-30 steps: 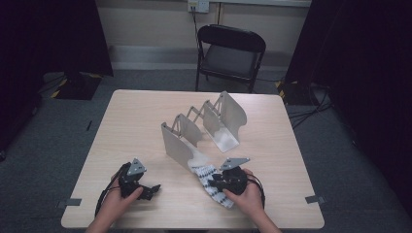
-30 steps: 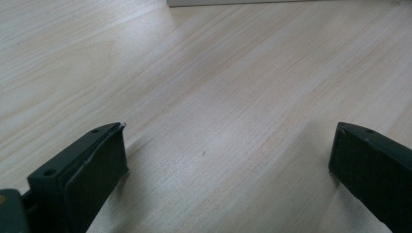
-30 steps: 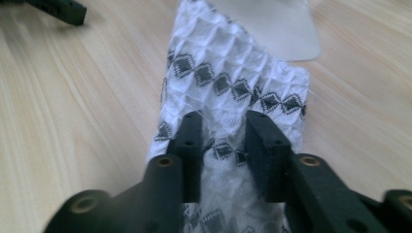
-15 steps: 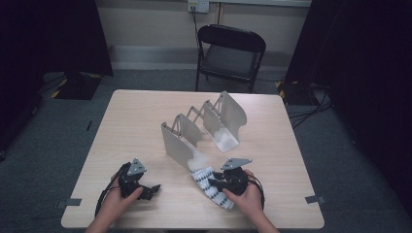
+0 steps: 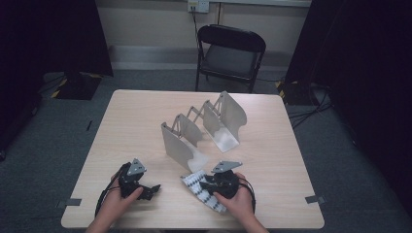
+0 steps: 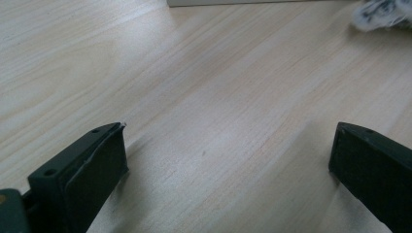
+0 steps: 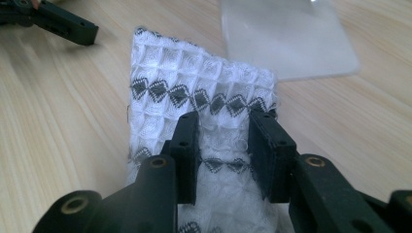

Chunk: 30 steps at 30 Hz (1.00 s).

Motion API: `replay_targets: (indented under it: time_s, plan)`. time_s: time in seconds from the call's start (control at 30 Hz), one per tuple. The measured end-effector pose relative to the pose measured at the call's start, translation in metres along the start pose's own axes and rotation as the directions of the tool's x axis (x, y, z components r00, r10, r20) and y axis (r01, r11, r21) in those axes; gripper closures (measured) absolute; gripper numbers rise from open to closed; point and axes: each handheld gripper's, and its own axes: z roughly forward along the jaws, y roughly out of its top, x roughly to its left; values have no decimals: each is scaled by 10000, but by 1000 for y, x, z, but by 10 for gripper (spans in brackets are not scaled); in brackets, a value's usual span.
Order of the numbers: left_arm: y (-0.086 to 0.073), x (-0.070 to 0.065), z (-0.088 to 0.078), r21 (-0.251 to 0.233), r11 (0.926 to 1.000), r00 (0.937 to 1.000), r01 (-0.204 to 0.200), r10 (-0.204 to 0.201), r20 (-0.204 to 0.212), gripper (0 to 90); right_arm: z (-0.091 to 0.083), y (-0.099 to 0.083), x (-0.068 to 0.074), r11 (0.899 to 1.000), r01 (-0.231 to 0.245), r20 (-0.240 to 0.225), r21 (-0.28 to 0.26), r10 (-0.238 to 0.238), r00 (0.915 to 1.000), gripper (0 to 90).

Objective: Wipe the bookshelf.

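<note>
A white waffle cloth [image 5: 194, 186] with rows of black diamonds lies on the table's near side, just in front of the metal rack [image 5: 204, 128]. My right gripper [image 5: 205, 185] rests on it. In the right gripper view the cloth [image 7: 194, 92] is bunched up between the two pads, and the right gripper [image 7: 223, 145] is shut on that fold. My left gripper [image 5: 154, 188] lies low on the bare wood to the left, open with nothing between its jaws [image 6: 228, 150]. A corner of the cloth [image 6: 384, 12] shows far off in the left gripper view.
The grey folding rack has several upright plates and stands mid-table; its flat base plate [image 7: 286, 39] lies just beyond the cloth. A black folding chair [image 5: 231, 51] stands behind the wooden table [image 5: 282, 145]. The left gripper's jaw [image 7: 53, 19] shows left of the cloth.
My right hand has slid a little to the left and toward the near edge, with the cloth in its jaws. The left hand has stayed where it was.
</note>
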Motion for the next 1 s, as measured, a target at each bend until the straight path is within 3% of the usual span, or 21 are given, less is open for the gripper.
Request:
replay_targets:
  time_s: [0.2, 0.37, 0.4, 0.53, 0.6, 0.7, 0.73, 0.83, 0.93, 1.0]
  plan:
    - [0, -1, -1, 3, 10000, 9999, 22, -22, -103, 2, 18, 16, 15, 9999, 72, 61, -127, -71, 10000, 567]
    - [-1, -1, -1, 4, 10000, 9999, 35, -35, -118, 2, 14, 21, 13, 9991, 66, -108, -415, -70, 9999, 497]
    - [-1, -1, -1, 4, 10000, 9999, 39, -39, -117, 2, 4, 20, 7, 9981, -6, -151, -616, -4, 9999, 445]
    - [-1, -2, -1, 3, 10000, 9999, 32, -32, -107, 2, -14, 15, -6, 9967, 5, -85, -810, -11, 10000, 387]
    - [-1, -2, -2, 68, 9999, 9999, -78, 78, -70, 3, -31, 1, -24, 9959, -2, 395, -899, 38, 9992, 332]
    - [-1, -2, -2, 4, 10000, 10000, -56, 56, -67, 7, -44, -16, -44, 9979, -128, 793, -628, 178, 9967, 311]
    - [-1, -2, -2, 4, 10000, 10000, -56, 56, -67, 8, -44, -16, -44, 9979, -128, 793, -628, 178, 9967, 311]
    - [-2, -3, -3, -71, 10000, 10000, 11, -11, -52, 20, -52, -34, -64, 9982, -393, 1401, -447, 452, 9891, 290]
    - [-2, -3, -4, -58, 9998, 9998, -169, 168, -91, 35, -50, -41, -75, 9979, -539, 1622, -354, 589, 9850, 257]
    - [-3, -4, -4, -132, 9999, 10000, -23, 23, -42, 46, -48, -45, -79, 9975, -649, 1738, -289, 690, 9824, 236]
